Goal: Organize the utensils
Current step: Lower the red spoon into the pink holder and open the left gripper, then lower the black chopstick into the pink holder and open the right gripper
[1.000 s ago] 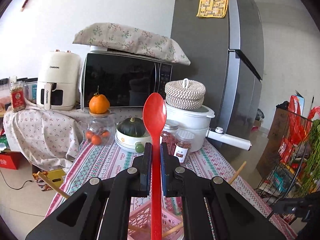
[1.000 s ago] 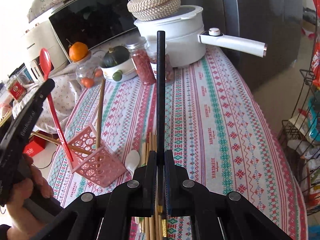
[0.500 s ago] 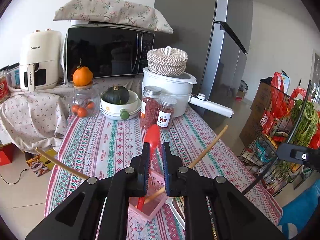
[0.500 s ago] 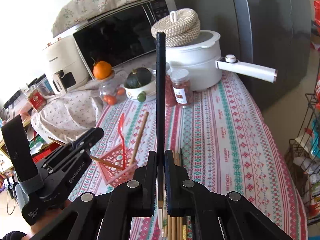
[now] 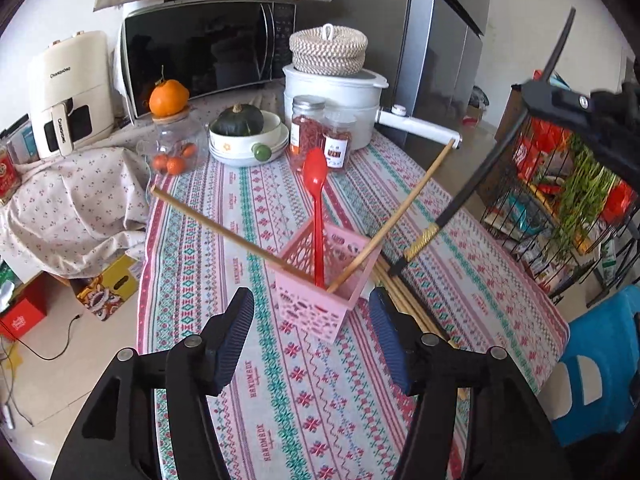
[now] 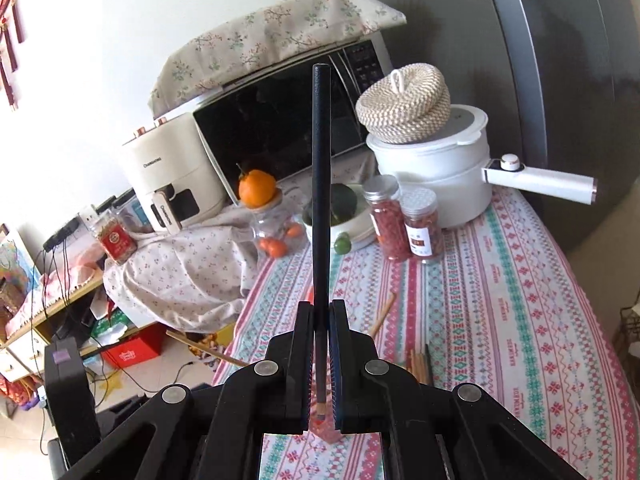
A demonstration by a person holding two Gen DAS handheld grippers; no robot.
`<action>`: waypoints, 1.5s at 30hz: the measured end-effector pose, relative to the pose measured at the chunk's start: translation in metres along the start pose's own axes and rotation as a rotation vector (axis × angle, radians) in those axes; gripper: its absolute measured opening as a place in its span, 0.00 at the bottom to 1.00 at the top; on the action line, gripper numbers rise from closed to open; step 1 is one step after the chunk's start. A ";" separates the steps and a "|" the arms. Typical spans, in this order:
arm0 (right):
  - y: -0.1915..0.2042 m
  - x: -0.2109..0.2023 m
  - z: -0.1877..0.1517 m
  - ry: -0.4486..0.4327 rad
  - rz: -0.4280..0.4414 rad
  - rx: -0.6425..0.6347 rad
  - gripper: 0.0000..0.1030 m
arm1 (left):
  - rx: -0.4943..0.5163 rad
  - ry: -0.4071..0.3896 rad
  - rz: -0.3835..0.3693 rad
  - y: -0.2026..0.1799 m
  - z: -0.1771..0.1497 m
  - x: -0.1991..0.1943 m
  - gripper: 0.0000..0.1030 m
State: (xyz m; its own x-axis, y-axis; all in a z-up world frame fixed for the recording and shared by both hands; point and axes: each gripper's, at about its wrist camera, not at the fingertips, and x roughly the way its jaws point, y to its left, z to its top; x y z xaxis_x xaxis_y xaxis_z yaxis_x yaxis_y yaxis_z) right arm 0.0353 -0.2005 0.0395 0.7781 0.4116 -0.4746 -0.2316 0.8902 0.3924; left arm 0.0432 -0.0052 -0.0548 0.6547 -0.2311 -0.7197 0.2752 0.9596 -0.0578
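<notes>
A pink perforated basket stands on the patterned tablecloth. A red spoon stands upright in it, with two wooden chopsticks leaning out to either side. My left gripper is open and empty, just in front of the basket. My right gripper is shut on a black chopstick and holds it upright; it also shows in the left wrist view, slanting down to the right of the basket. More chopsticks lie on the cloth beside the basket.
A white pot with a woven lid, two spice jars, a bowl with a squash and a jar topped with an orange stand at the table's far end. Microwave and fridge behind. Wire rack at right.
My left gripper let go of the red spoon into the basket, opened and drew back. My right gripper lifted the black chopstick higher and moved toward the basket.
</notes>
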 end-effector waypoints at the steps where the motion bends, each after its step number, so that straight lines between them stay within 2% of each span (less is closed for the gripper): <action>1: 0.004 0.002 0.000 -0.006 0.002 -0.005 0.05 | 0.010 0.014 0.006 0.002 -0.004 0.001 0.62; 7: 0.020 0.028 -0.002 0.008 -0.020 -0.038 0.05 | 0.032 0.061 0.015 0.010 -0.016 0.001 0.66; 20: 0.023 0.080 -0.021 0.116 -0.083 -0.061 0.06 | 0.020 0.078 0.011 0.016 -0.015 0.002 0.67; 23: 0.022 0.081 -0.022 0.110 -0.082 -0.055 0.12 | 0.021 0.081 0.011 0.015 -0.016 0.003 0.67; 27: 0.024 0.071 -0.020 0.088 -0.069 -0.056 0.38 | 0.017 0.090 0.008 0.015 -0.016 0.004 0.67; 31: 0.027 0.052 -0.016 0.050 -0.055 -0.079 0.45 | 0.007 0.100 -0.003 0.013 -0.015 0.006 0.67; 38: 0.020 0.012 -0.014 -0.010 -0.072 -0.112 0.61 | -0.005 0.110 -0.011 0.010 -0.015 0.008 0.69; 45: -0.011 0.005 -0.027 0.042 -0.159 -0.116 0.66 | -0.046 0.139 -0.028 0.009 -0.016 0.014 0.73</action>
State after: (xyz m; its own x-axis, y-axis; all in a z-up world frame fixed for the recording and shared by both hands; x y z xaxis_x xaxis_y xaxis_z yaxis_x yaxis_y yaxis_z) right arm 0.0262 -0.2028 0.0111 0.7855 0.2694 -0.5571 -0.1748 0.9602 0.2178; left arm 0.0437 0.0030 -0.0770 0.5427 -0.2363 -0.8060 0.2575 0.9602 -0.1082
